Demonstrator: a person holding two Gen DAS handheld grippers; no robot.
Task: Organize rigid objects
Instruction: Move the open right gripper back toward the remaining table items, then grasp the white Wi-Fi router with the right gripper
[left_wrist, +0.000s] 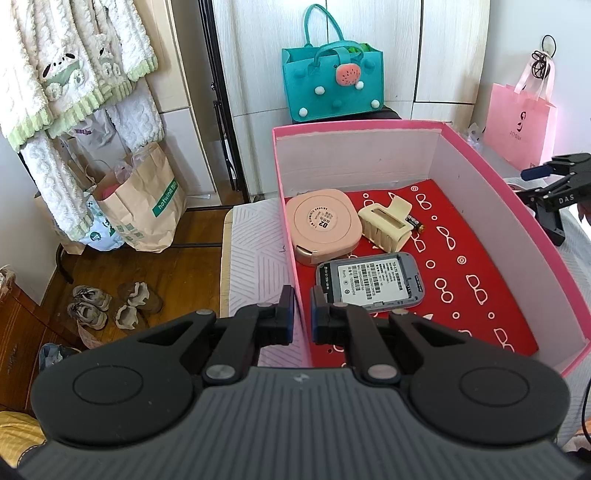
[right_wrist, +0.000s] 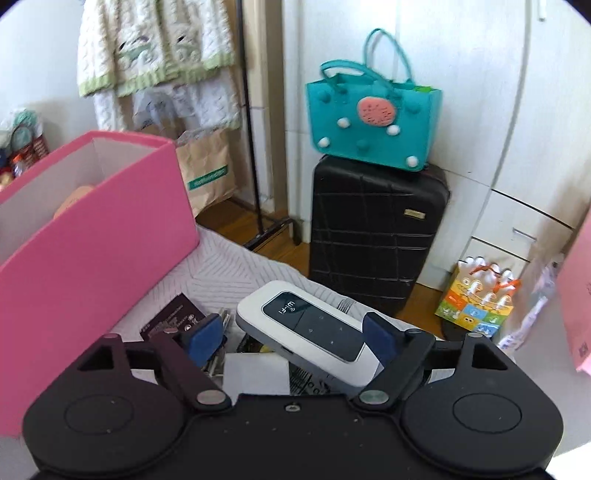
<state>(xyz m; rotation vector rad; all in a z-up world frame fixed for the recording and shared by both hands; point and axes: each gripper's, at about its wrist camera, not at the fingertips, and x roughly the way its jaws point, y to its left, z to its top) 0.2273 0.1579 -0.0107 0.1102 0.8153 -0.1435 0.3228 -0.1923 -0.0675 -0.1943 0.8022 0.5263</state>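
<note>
The left gripper (left_wrist: 303, 314) is clamping the near wall of the pink box (left_wrist: 509, 206), one of its jaws outside the wall and the other inside, pressed together on the thin cardboard. Inside the box, on a red lining printed with white spectacles, a round pink case (left_wrist: 325, 225) is lying at the back left, touching a cream hair claw (left_wrist: 386, 221); a small battery (left_wrist: 415, 223) is peeking out just behind the claw. A grey device with its barcode label up (left_wrist: 369, 282) is resting nearer the front, close to the gripper.

The right gripper (right_wrist: 295, 332) is hovering outside the box, over the quilted surface (right_wrist: 221, 273), with its jaws standing wide apart. A white Wi-Fi router (right_wrist: 314, 325) is lying between them, tilted, propped on a heap of small things; the right pad is very near its edge, the left pad well clear. A dark booklet (right_wrist: 173, 314) and some keys (right_wrist: 223, 317) are lying just beside the left pad.
</note>
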